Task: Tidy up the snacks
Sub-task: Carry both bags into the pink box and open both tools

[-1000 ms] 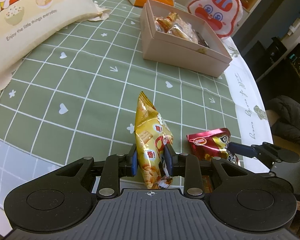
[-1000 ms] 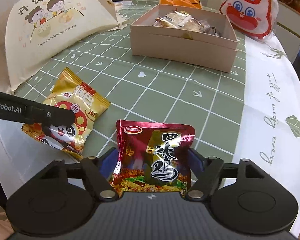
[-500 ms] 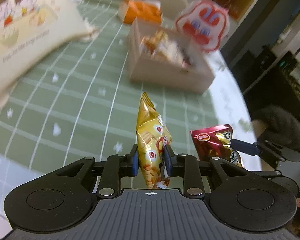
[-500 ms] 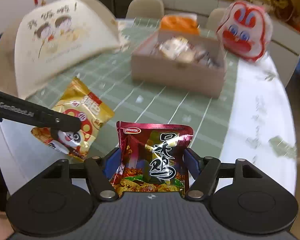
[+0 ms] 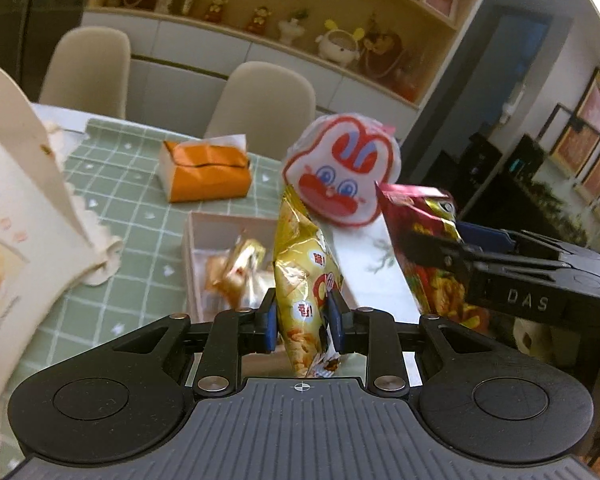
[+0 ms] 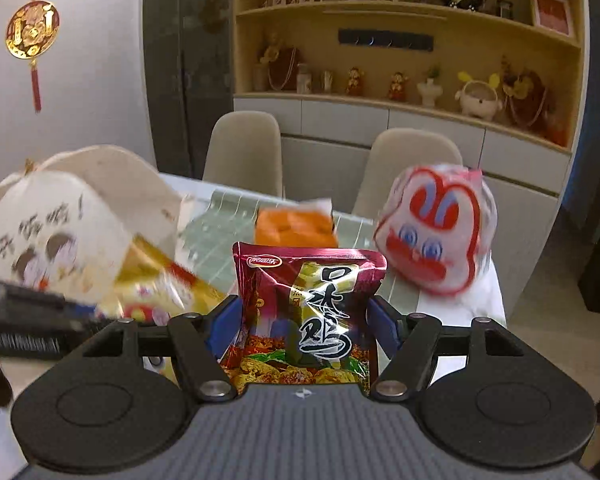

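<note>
Two packets clamped upright, gold packet [image 5: 300, 280] in left gripper [image 5: 302, 316], red packet [image 6: 306, 312] in right gripper [image 6: 304, 322], box [image 5: 204, 248] ahead-below, nearer left.

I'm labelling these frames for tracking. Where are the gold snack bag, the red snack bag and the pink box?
gold snack bag [image 5: 300, 280], left wrist view, on its crinkled middle.
red snack bag [image 6: 312, 308], right wrist view, on its printed front.
pink box [image 5: 216, 224], left wrist view, on its bare inner wall.
</note>
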### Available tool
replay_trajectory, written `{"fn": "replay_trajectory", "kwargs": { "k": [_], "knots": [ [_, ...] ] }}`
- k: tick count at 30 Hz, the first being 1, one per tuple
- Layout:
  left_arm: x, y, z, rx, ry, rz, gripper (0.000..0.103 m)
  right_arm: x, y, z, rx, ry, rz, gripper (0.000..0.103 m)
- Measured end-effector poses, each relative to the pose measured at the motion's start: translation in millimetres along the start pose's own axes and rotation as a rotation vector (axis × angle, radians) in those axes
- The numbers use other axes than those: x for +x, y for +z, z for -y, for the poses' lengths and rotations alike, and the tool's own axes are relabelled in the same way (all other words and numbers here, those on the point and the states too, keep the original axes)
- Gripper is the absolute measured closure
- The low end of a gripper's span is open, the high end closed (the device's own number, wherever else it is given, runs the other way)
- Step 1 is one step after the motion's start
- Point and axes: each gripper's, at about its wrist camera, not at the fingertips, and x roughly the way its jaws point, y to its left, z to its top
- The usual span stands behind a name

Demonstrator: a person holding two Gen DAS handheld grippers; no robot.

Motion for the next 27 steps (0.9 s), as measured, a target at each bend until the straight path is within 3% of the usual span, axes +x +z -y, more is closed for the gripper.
{"fn": "replay_trajectory", "kwargs": {
  "k": [5, 9, 13, 17, 21, 27],
  "knots": [
    [47, 30, -31, -0.142, -0.047, -0.013, 0.073, 39, 30, -4, -0.051, -0.025, -0.001, 0.033],
    [113, 36, -64, -0.257, -0.137, -0.127, 0.073, 78, 40, -14, -0.089, -0.039, -0.022, 0.032],
    [164, 16, -90, -0.271, -0.101, -0.191, 0.067, 125, 35, -17, -0.116, -0.03, -0.076, 0.027],
    [147, 18, -104, -0.285, -0.084, -0.087, 0.067, 157, 17, -2, -0.014, -0.004, -0.193, 0.026],
    [118, 22, -99, -0.18, 0.017, 0.0, 0.067, 153, 6, 16, 0.054, 0.013, -0.15, 0.026],
    [49, 1, -60, -0.07, 0.074, 0.083, 0.067, 105, 9, 33, 0.156, 0.046, -0.064, 0.025]
  ]
}}
